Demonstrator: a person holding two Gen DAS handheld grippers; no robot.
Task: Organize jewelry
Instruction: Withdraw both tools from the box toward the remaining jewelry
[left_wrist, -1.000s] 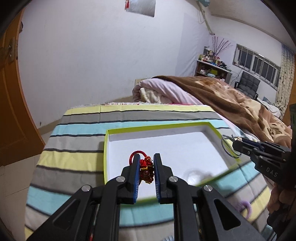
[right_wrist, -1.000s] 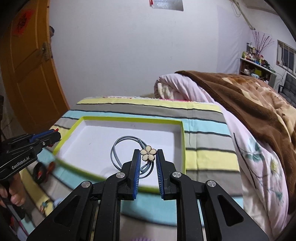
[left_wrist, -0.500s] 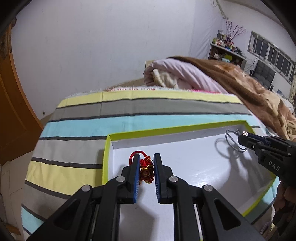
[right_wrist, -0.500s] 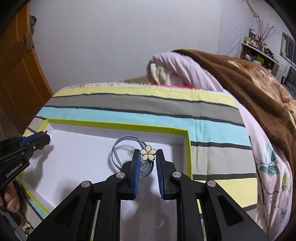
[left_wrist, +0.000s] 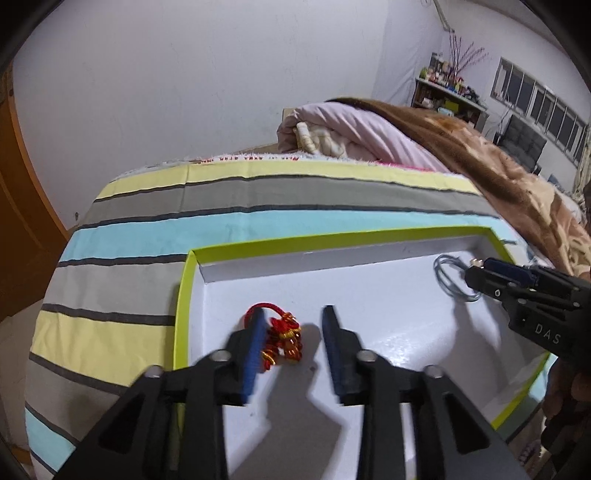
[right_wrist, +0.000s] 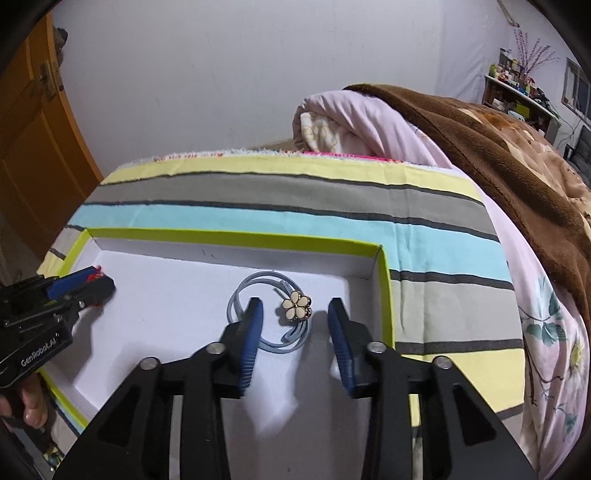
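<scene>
Spreading both tongs just then, you dropped the red charm and flower bracelet into the tray. Left tongs stood open, the charm touching one pad; right tongs straddled the band, so lifting could have snagged either.

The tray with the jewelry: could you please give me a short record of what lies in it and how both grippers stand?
tray: white inside, lime-green rim, on a striped cloth
red piece: knotted red cord with gold beads, lying on the tray floor near its left end
blue piece: pale blue cord loop with a cream flower charm, near the tray's right end
left gripper: jaws have just been opening; the red piece lies between them, unpressed
right gripper: jaws have just been opening; the flower charm lies between them, free
</scene>
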